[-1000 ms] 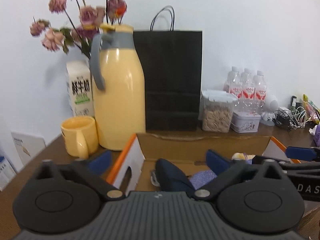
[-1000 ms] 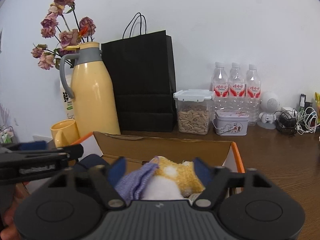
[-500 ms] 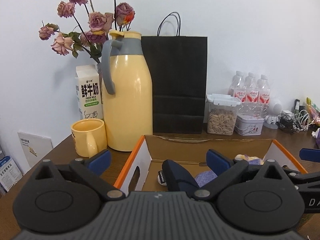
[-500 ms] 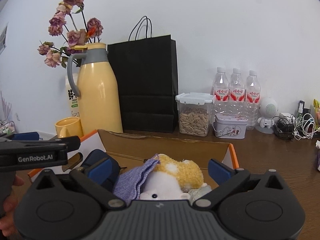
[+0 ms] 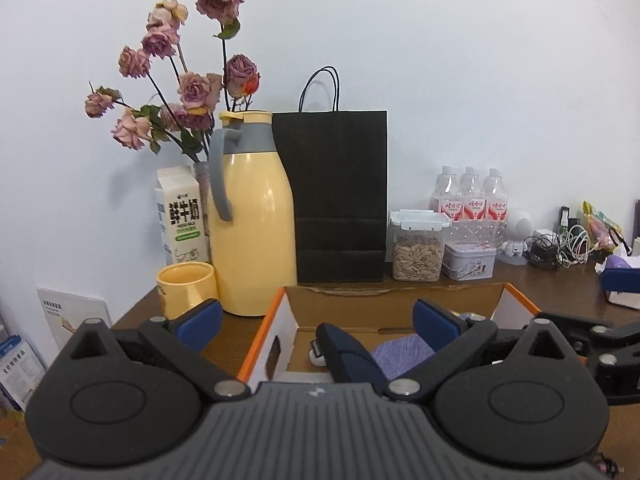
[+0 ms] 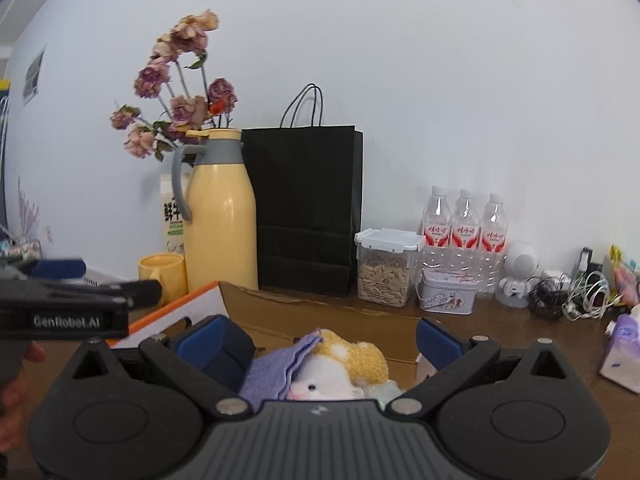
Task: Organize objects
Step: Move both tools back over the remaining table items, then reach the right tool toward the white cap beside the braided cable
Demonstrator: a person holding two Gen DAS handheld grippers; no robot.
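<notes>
A cardboard box (image 5: 264, 336) with an orange rim and white sides stands on the brown table. Inside it lie a dark navy pouch (image 5: 348, 354), a purple cloth (image 5: 400, 354) and a yellow and white plush toy (image 6: 352, 364) half under the purple cloth (image 6: 276, 368). My left gripper (image 5: 318, 320) hovers open over the box's near left corner, with nothing between its fingers. Over the plush toy, my right gripper (image 6: 318, 338) hangs wide open and apart from it. The left gripper's black body, held by a hand (image 6: 16, 392), crosses the left of the right wrist view.
Along the wall stand a milk carton (image 5: 180, 216), dried roses, a yellow jug (image 5: 252, 232), a yellow mug (image 5: 186, 292), a black paper bag (image 5: 340, 200), a seed container (image 5: 418, 248), a tin (image 5: 468, 264) and three water bottles (image 5: 472, 204). Cables and a tissue pack (image 6: 620, 352) lie at the right.
Both grippers have drawn back and upward from the box. The right jaws, narrower around the plush toy and cloth before, have spread wide and left them in the box.
</notes>
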